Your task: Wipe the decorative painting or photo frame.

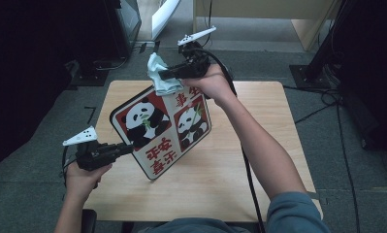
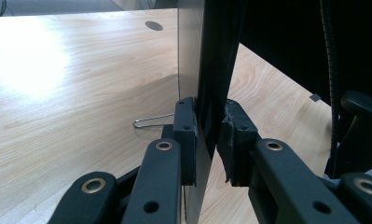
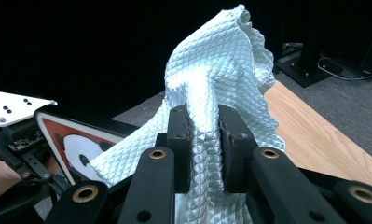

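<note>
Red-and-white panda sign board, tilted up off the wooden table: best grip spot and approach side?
Probably the thin rim, pinched across its faces. The red-and-white panda sign board is a flat panel, so only an edge fits between jaws. Its lower-left edge is clamped by the left gripper; the right gripper presses a pale quilted cloth at the top. The right edge is bare: come in sideways there.

Light wooden table on grey carpet, black cables trailing at right, pale wooden furniture beyond — dark equipment stand far left.

A tilted red-and-white panda sign is held above the table, a crumpled pale cloth against its top corner.
</note>
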{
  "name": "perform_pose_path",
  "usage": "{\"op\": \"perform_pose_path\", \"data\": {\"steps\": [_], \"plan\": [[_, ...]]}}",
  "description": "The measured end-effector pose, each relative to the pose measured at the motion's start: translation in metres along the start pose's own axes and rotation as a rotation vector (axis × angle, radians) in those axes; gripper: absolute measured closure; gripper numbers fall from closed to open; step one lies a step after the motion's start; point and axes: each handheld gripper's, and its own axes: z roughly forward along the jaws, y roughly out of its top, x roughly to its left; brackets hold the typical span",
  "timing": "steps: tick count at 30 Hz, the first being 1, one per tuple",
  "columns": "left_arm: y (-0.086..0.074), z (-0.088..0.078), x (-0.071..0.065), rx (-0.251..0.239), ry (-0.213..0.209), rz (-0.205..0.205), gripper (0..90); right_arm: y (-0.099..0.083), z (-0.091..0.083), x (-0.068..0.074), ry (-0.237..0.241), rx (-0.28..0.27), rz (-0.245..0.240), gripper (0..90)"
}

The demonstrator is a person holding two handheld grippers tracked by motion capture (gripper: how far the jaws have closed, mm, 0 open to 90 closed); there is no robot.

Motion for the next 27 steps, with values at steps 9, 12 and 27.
{"op": "perform_pose_path", "data": {"steps": [9,12,27], "plan": [[0.0,0.0,0.0,0.001,0.003,0.001,78.4,-0.002,-0.009,-0.009,-0.025,-0.009,0.017,77.5],[0.0,0.0,0.0,0.001,0.004,0.002,78.4,-0.002,-0.011,-0.011,-0.034,-0.013,0.02,77.5],[0.0,0.0,0.001,0.002,0.006,0.003,78.6,-0.004,-0.02,-0.024,-0.065,-0.026,0.036,77.5]]}}
